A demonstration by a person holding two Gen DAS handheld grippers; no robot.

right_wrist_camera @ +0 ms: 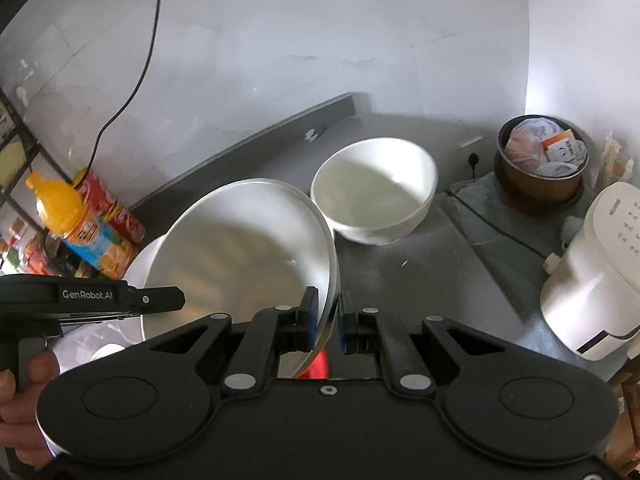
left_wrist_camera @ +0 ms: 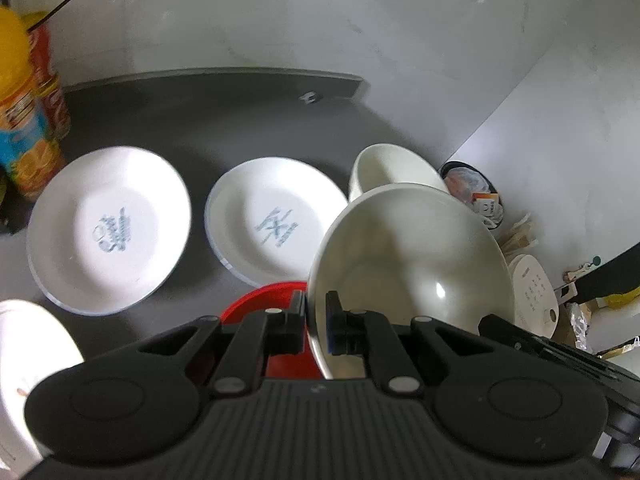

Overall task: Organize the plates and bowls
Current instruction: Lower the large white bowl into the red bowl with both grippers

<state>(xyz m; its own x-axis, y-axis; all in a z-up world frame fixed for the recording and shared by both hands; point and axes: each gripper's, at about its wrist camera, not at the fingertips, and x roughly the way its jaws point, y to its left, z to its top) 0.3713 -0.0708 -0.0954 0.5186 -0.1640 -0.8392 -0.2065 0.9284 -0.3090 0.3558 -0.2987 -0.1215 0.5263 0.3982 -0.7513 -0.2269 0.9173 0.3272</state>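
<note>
Surface: dark grey surface (left_wrist_camera: 192, 128) set against a pale marbled wall, with my plates and bowls spread across it.
Left gripper: my left gripper (left_wrist_camera: 316, 320) is closed down to a narrow gap on the rim of a large white bowl (left_wrist_camera: 412, 264), one finger on each side of the rim; the bowl is tilted up on edge, its hollow facing the camera.
Right gripper: my right gripper (right_wrist_camera: 328, 320) is pinched on the rim of the same tilted bowl (right_wrist_camera: 240, 248), with its blue pads tight against the edge.
Second bowl: a deeper white bowl (right_wrist_camera: 374, 190) sits upright on the surface just behind the held one, near the back right corner.
Plates: two white plates with blue print, one (left_wrist_camera: 108, 228) to the left and one (left_wrist_camera: 276, 216) beside it, lying flat and apart from each other.
Red dish: a red dish (left_wrist_camera: 268, 300) lies under my left gripper, mostly hidden.
Near left: the edge of another white plate (left_wrist_camera: 28, 344) shows at the lower left.
Bottles: an orange juice bottle (right_wrist_camera: 76, 228) and a red can (right_wrist_camera: 116, 204) stand at the far left by the wall.
Beyond the edge: a bin (right_wrist_camera: 544, 160) of rubbish and a white appliance (right_wrist_camera: 596, 272) stand to the right.
Hand: my left hand (right_wrist_camera: 24, 400) grips its handle.
</note>
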